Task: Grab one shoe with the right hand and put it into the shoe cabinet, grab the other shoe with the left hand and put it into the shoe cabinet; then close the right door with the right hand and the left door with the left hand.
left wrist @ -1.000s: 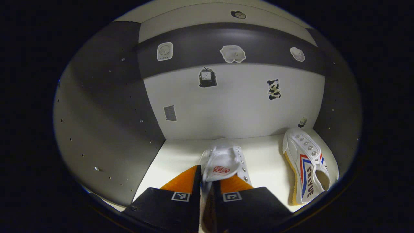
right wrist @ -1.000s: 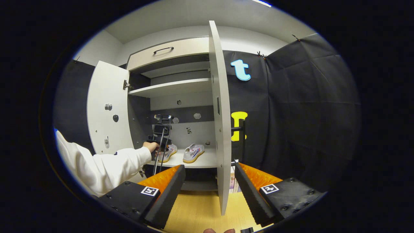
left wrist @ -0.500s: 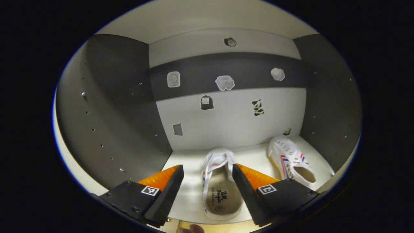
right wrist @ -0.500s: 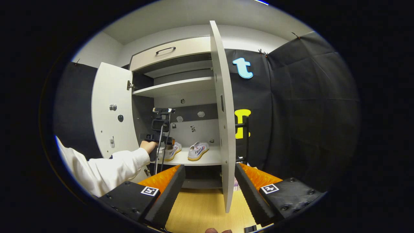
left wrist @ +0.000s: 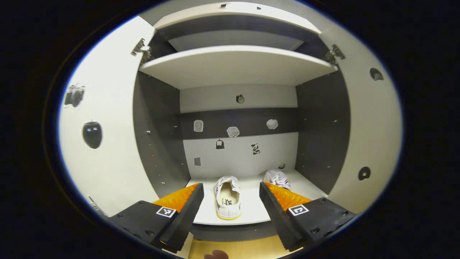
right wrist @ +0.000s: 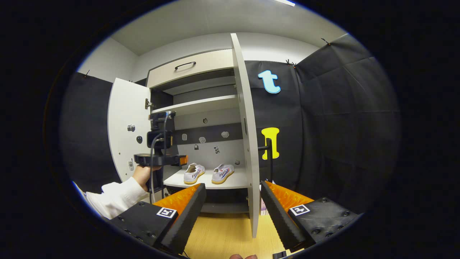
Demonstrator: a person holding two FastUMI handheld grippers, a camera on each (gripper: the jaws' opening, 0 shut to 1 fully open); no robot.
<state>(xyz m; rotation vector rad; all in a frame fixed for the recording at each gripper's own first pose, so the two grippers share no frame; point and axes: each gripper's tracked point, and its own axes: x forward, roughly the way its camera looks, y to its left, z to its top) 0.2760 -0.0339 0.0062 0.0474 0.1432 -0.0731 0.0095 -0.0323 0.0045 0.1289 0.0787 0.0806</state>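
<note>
Shoes (right wrist: 208,173), perhaps "FEIYUE"-lettered sides

No lettering can be read for certain; the print on the shoes (right wrist: 194,173) is too small.

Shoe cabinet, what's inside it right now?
Inside the shoe cabinet, two white shoes sit side by side on the lower shelf: one shoe near the middle, the other shoe to its right, partly covered by a finger of the left gripper.
</note>
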